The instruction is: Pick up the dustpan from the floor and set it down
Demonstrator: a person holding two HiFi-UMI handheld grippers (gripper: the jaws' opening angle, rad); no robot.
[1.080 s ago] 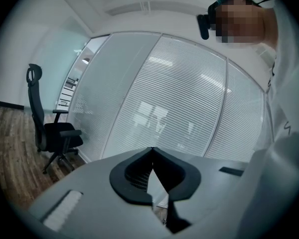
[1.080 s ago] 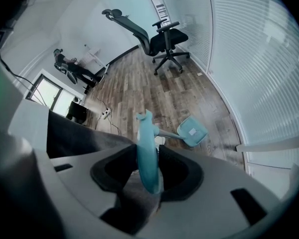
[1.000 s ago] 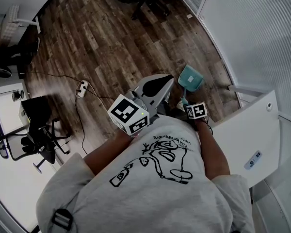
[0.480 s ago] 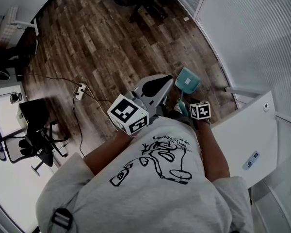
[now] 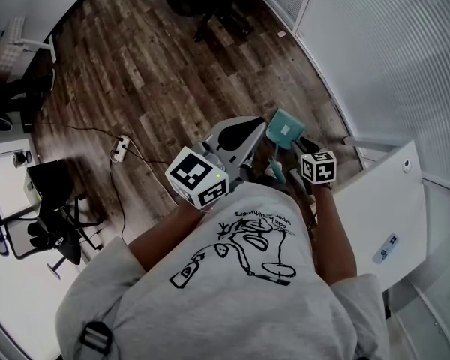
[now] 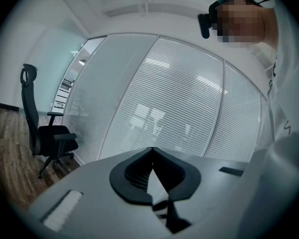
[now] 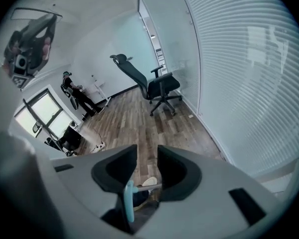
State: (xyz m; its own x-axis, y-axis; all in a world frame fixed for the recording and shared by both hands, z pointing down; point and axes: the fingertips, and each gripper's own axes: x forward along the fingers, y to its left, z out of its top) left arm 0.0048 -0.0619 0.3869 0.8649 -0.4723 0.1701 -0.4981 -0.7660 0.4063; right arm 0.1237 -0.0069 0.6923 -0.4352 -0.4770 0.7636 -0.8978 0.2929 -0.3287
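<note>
Clearance matters most in this letting-go, I judge. The left tongs [image 6: 152,151], pressed together and empty, can hang idle. The right tongs [image 7: 147,148], spread though their jaws have just been closing, pinch nothing and should lift straight off the handle [image 7: 128,200], low beside one jaw. The teal dustpan [image 5: 285,131], pale label [image 5: 286,130] on its pan, seems to rest on the floor [image 5: 172,73] near the glass wall [image 5: 390,43].

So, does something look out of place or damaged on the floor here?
Only the power strip: it lies loose out on the open wooden floor, where someone could trip on it. The dustpan looks whole, as far as shows.
</note>
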